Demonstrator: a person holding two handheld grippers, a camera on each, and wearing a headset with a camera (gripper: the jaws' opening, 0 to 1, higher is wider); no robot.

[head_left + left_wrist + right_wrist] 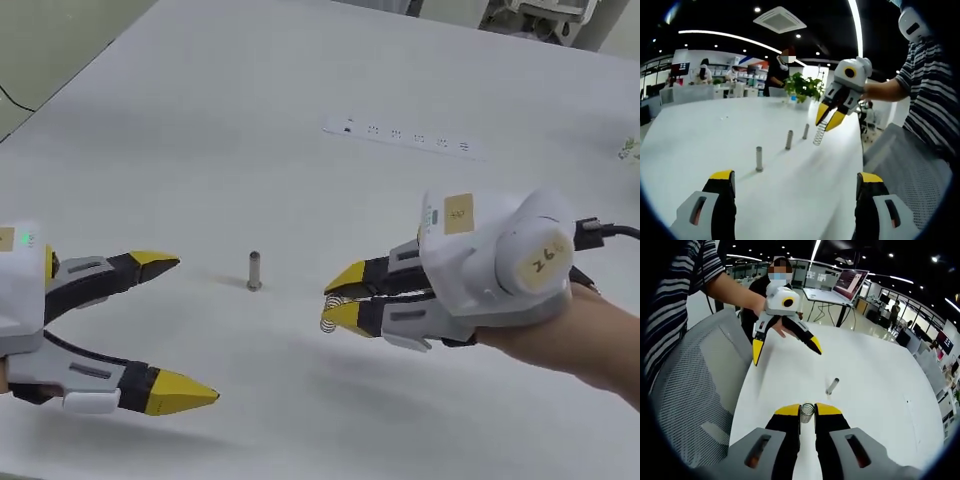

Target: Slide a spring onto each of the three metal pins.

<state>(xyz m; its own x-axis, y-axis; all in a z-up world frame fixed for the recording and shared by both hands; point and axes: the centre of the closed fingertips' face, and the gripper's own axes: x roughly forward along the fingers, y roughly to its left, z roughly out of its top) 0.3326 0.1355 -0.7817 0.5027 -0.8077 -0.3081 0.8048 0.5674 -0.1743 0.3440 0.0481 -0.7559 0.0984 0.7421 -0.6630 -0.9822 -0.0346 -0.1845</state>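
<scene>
A bare metal pin (254, 271) stands upright on the white table (230, 130), between the two grippers. My right gripper (343, 299) is shut on a small steel spring (329, 323), a little right of that pin. Its own view shows the spring (807, 412) pinched between the yellow tips, with the pin (832, 386) just beyond. My left gripper (180, 328) stands open and holds nothing, left of the pin. The left gripper view shows three pins in a row: a near one (759, 159), a middle one (789, 140) that looks coiled, and a far one (806, 131). The spring (819, 134) hangs from the right gripper (828, 119) above them.
A white power strip (405, 137) lies at the back of the table. A grey mesh chair (690, 400) stands by the table's edge beside the person. A potted plant (802, 86) and other people are at the far end of the room.
</scene>
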